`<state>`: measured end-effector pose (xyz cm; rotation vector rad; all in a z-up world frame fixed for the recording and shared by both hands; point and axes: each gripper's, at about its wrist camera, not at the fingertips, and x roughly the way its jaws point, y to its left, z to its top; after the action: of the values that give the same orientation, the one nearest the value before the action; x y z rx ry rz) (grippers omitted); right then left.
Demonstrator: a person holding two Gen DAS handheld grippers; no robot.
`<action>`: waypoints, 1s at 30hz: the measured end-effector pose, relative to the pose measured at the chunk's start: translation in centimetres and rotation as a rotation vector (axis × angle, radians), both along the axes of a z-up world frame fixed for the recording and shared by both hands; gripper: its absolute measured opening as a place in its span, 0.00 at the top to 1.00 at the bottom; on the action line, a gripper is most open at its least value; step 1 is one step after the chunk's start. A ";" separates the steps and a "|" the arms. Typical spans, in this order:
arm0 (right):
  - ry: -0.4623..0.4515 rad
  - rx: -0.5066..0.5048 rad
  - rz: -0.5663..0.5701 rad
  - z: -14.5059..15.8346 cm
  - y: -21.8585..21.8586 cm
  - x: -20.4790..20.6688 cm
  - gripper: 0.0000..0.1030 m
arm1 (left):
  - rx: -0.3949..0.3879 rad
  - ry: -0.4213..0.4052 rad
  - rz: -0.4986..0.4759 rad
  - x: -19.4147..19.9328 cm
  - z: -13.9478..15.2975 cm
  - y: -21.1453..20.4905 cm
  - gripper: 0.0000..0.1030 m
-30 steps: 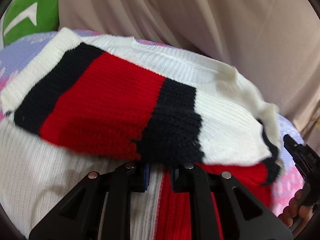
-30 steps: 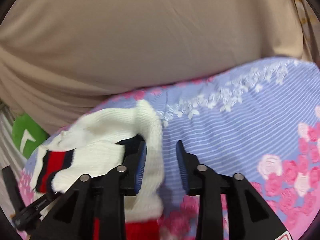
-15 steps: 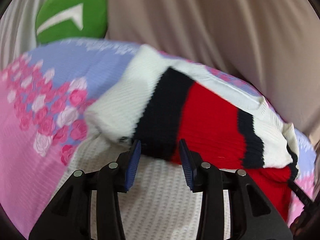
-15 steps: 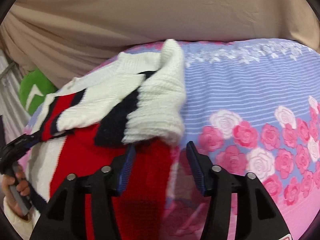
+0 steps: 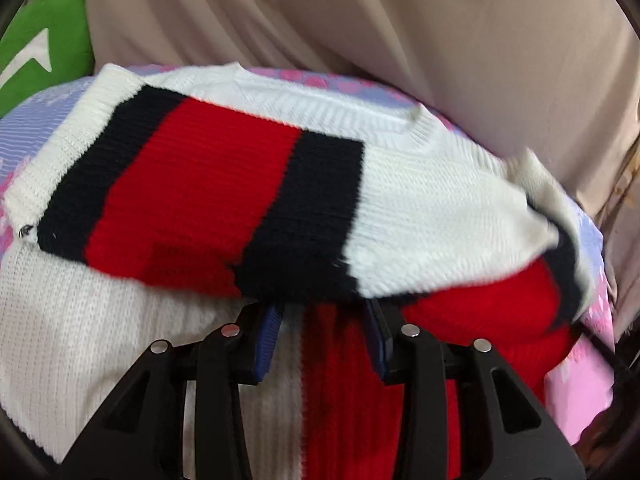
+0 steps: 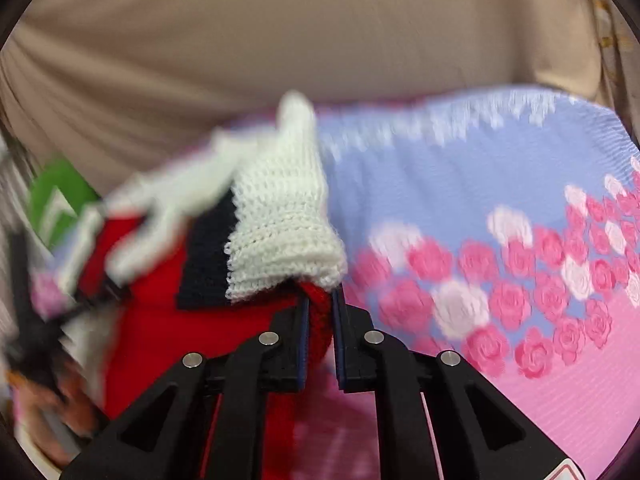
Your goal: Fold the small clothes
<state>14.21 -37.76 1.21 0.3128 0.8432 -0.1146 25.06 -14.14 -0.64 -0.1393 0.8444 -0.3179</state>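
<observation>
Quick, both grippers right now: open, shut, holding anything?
Left gripper: open, fingertips tucked under the folded sleeve of the white, red and navy knitted sweater, not pinching it.
Right gripper: closing on the sweater's red edge.

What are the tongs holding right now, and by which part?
The right tongs are closing on the sweater's red edge, just under the white cuff. The left tongs stand open, holding nothing.

Sweater [image 5: 224,184]: white knit, red band edged by two navy-black stripes. Bedsheet [image 6: 500,184] beneath sweater: lavender with fine stripes, pink and white roses, plain pink border. Curtain [image 5: 400,40] behind sweater: plain beige. Cushion [image 5: 44,56] left of sweater: green, white mark.
</observation>
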 end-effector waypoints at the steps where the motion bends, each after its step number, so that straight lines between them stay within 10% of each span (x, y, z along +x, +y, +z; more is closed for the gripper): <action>1: 0.008 0.004 0.006 -0.8 -0.1 -0.1 0.90 | -0.010 0.009 -0.004 -0.1 -0.1 0.4 0.66; 10: -0.157 -0.022 0.047 5.0 2.5 -3.8 0.77 | -0.104 -0.079 -0.119 -5.0 5.1 2.8 0.60; 12: -0.152 0.002 0.054 5.1 2.6 -3.1 0.77 | -0.110 -0.092 -0.149 -4.3 5.8 1.5 0.42; 17: -0.144 -0.004 0.048 4.9 3.6 -3.4 0.77 | -0.096 0.034 -0.242 -0.5 3.0 -4.7 0.36; 22: -0.133 -0.014 0.031 4.2 3.1 -3.6 0.77 | 0.045 -0.049 -0.224 -0.3 1.7 -7.7 0.48; 25: -0.134 -0.017 0.034 3.9 3.0 -3.4 0.77 | 0.086 -0.081 -0.226 -0.3 1.7 -7.6 0.96; 30: -0.139 -0.038 0.090 4.0 4.9 -2.4 0.77 | -0.023 -0.147 -0.135 0.1 4.9 -2.2 1.00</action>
<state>11.81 -32.91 5.22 0.2432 0.7157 -0.0245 25.14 -16.35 4.27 -0.0794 0.7062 -0.4588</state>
